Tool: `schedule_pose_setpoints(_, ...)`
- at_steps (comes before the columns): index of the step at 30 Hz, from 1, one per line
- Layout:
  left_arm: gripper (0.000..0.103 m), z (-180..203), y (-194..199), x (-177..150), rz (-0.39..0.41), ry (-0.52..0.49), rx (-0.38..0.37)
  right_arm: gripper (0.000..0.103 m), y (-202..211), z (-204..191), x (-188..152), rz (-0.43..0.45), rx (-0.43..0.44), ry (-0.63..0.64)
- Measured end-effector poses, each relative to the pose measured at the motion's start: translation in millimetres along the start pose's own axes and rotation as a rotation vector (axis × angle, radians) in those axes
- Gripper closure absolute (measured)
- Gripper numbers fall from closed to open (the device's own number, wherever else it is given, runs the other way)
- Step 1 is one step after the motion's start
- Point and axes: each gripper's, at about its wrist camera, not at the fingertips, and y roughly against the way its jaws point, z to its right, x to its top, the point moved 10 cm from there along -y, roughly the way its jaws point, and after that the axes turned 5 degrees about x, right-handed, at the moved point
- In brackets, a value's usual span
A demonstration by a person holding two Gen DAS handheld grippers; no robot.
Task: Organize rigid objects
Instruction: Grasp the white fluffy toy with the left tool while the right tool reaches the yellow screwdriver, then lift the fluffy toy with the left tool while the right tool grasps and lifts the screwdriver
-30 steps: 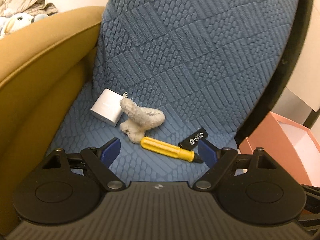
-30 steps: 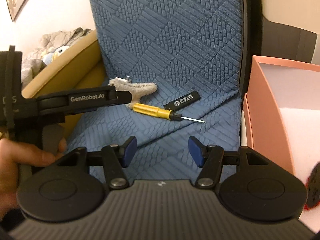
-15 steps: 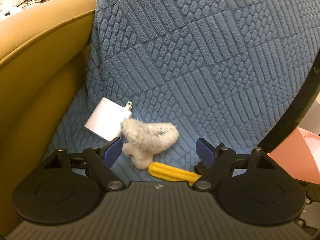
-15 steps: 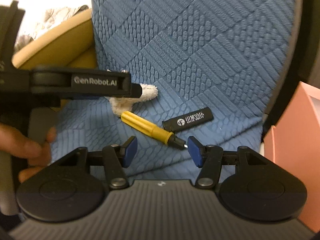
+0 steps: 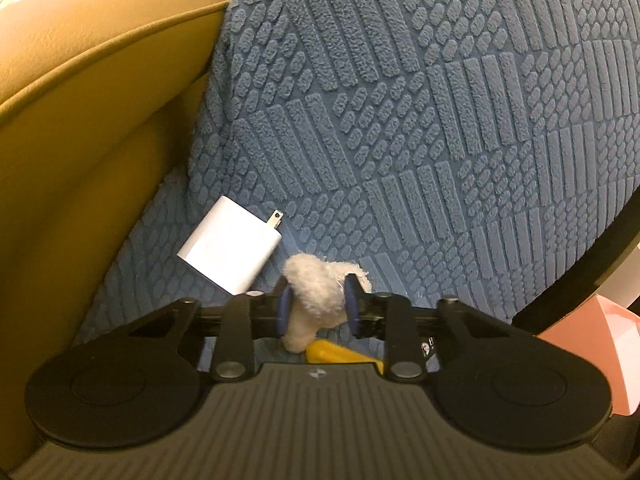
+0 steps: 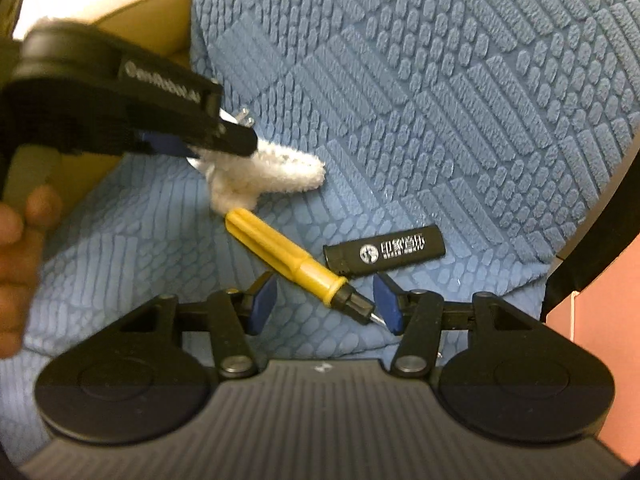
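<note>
While left gripper (image 5: pixel 316 308) jaws just closed on fluffy toy (image 5: pixel 320 296), right gripper (image 6: pixel 324 306) jaws half-open around screwdriver (image 6: pixel 296 264).

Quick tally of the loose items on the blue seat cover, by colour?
White: 2, charger plug and fuzzy plush piece
Yellow: 1, screwdriver
Black: 1, lighter
Total: 4
</note>
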Motion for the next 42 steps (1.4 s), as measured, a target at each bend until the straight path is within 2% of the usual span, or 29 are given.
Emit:
schedule_pose_setpoints(3, 0.079, 2, -2, -1, -0.008, -0.004, -0.013, 0.053, -2, 3, -2, -0.011, 0.018, -0.024)
schedule_pose_setpoints(4, 0.082, 2, -1, -2, -0.012, -0.004, -0.021, 0.056, -2, 4, -2, -0.017, 0.017, -0.032)
schedule_pose_setpoints(5, 0.085, 4, -1, -4, -0.019, -0.009, -0.028, 0.065, -1, 5, -2, -0.020, 0.012, -0.032)
schedule_pose_setpoints(9, 0.089, 10, -2, -11, -0.046, -0.035, -0.052, 0.071, 4, 3, -5, -0.044, 0.009, -0.018)
schedule_pose_setpoints(18, 0.090, 1, 14, -20, -0.061, -0.008, -0.051, 0.074, 37, -18, -18, -0.060, -0.003, 0.005)
schedule_pose_setpoints(26, 0.090, -5, 37, -36, -0.065, 0.002, -0.054, 0.075, 69, -26, -45, -0.067, -0.022, -0.079)
schedule_pose_setpoints(28, 0.090, -3, 43, -42, -0.070, -0.016, -0.059, 0.076, 75, -27, -50, -0.072, -0.027, -0.099)
schedule_pose_setpoints(29, 0.090, -2, 45, -45, -0.070, -0.026, -0.061, 0.082, 77, -29, -53, -0.075, -0.025, -0.105)
schedule_pose_setpoints(31, 0.090, -2, 52, -51, -0.074, -0.042, -0.066, 0.086, 85, -31, -60, -0.077, -0.038, -0.115)
schedule_pose_setpoints(42, 0.090, 0, 94, -97, -0.109, -0.082, -0.090, 0.088, 119, -40, -102, -0.098, -0.063, -0.185)
